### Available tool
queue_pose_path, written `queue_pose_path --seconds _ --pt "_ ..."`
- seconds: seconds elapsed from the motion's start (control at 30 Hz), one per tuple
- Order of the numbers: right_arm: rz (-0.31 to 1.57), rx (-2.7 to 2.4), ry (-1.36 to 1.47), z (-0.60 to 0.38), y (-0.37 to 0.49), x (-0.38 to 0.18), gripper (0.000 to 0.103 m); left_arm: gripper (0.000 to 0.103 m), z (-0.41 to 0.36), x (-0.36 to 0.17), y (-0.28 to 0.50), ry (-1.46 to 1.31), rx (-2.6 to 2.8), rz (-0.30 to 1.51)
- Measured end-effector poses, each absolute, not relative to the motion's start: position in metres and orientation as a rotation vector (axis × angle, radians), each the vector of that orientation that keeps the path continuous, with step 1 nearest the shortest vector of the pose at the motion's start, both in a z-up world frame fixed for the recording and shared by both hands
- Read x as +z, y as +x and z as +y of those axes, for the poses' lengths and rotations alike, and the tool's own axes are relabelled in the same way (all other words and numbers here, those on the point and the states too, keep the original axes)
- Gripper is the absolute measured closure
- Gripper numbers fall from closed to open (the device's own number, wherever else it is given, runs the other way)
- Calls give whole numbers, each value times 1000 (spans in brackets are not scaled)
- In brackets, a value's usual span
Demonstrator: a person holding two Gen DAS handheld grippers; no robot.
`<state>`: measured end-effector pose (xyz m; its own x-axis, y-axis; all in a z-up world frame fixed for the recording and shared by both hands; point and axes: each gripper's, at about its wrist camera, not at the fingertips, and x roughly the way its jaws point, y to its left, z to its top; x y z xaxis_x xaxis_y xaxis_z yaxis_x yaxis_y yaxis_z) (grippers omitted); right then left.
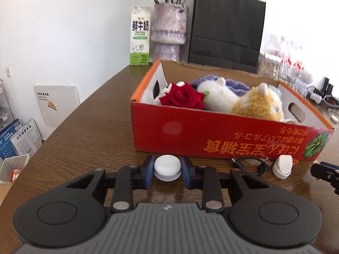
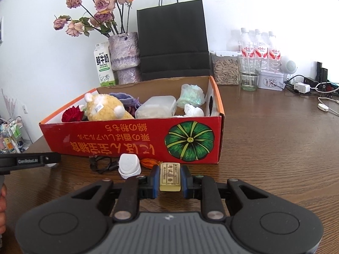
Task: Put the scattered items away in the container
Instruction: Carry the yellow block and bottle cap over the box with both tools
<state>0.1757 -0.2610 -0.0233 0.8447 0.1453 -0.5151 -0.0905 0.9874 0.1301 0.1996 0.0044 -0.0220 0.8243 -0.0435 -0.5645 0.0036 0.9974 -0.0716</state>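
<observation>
A red cardboard box (image 1: pixel 211 135) stands on the brown table and shows in the right wrist view too (image 2: pixel 131 139). It holds a red rose (image 1: pixel 182 97), plush toys (image 1: pixel 256 103), a clear plastic tub (image 2: pixel 155 106) and wrapped bits. My left gripper (image 1: pixel 167 170) is shut on a white bottle cap (image 1: pixel 167 169) just in front of the box. My right gripper (image 2: pixel 170 178) is shut on a small beige block with printed label (image 2: pixel 170 176). A white cap-shaped item (image 2: pixel 129 166), a black cable (image 2: pixel 100 163) and an orange wrapper (image 2: pixel 149 162) lie by the box front.
Behind the box stand a milk carton (image 1: pixel 140 36), a vase of dried flowers (image 1: pixel 169 29) and a black paper bag (image 1: pixel 226 29). Right of it are a jar (image 2: pixel 225 67), water bottles (image 2: pixel 259 46), a tin (image 2: pixel 271 80) and chargers with cables (image 2: pixel 303 87).
</observation>
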Motion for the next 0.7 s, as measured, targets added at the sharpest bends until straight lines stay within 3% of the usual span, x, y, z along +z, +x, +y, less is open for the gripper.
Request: queue_pose_path --seconds 0.7 --pt "321 139 59 -245 177 45 84 75 -1 49 187 -109 -90 359"
